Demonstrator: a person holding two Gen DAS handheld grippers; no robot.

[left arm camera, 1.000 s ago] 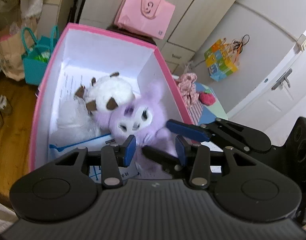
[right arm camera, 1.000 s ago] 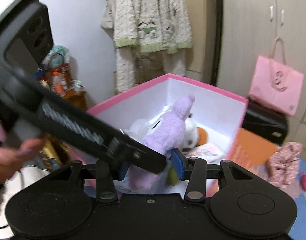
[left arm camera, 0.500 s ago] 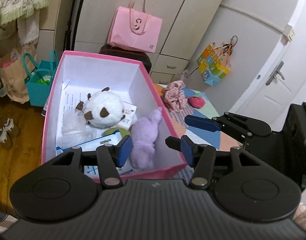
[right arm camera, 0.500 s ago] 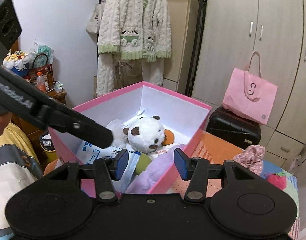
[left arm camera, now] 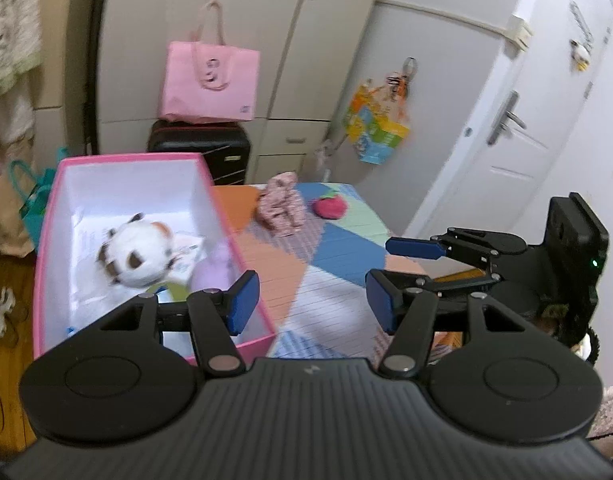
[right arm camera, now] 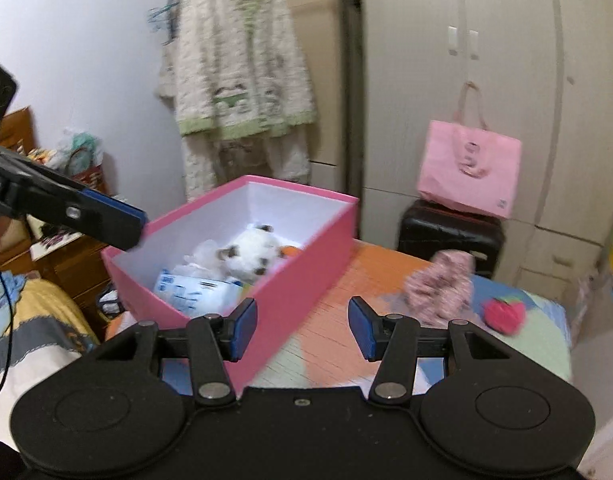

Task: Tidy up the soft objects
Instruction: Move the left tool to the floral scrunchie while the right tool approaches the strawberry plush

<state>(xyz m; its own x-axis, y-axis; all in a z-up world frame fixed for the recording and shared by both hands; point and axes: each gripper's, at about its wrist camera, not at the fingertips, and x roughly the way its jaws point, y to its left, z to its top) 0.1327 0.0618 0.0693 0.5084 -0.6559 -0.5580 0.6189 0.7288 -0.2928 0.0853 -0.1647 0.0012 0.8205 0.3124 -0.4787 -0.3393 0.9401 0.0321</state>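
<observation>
A pink box stands on the left of a patchwork-covered table. In it lie a white plush with brown ears and a purple plush. A pink patterned soft toy and a red strawberry plush lie on the table beyond the box. My left gripper is open and empty above the table, right of the box. My right gripper is open and empty, and it also shows in the left wrist view.
A pink tote bag rests on a black suitcase behind the table. Wardrobe doors stand behind. A knitted garment hangs at left. A white door is at right.
The purple plush has been let go into the box. Both grippers have drawn back and up from the box and swung right toward the table; both jaws have opened wider.
</observation>
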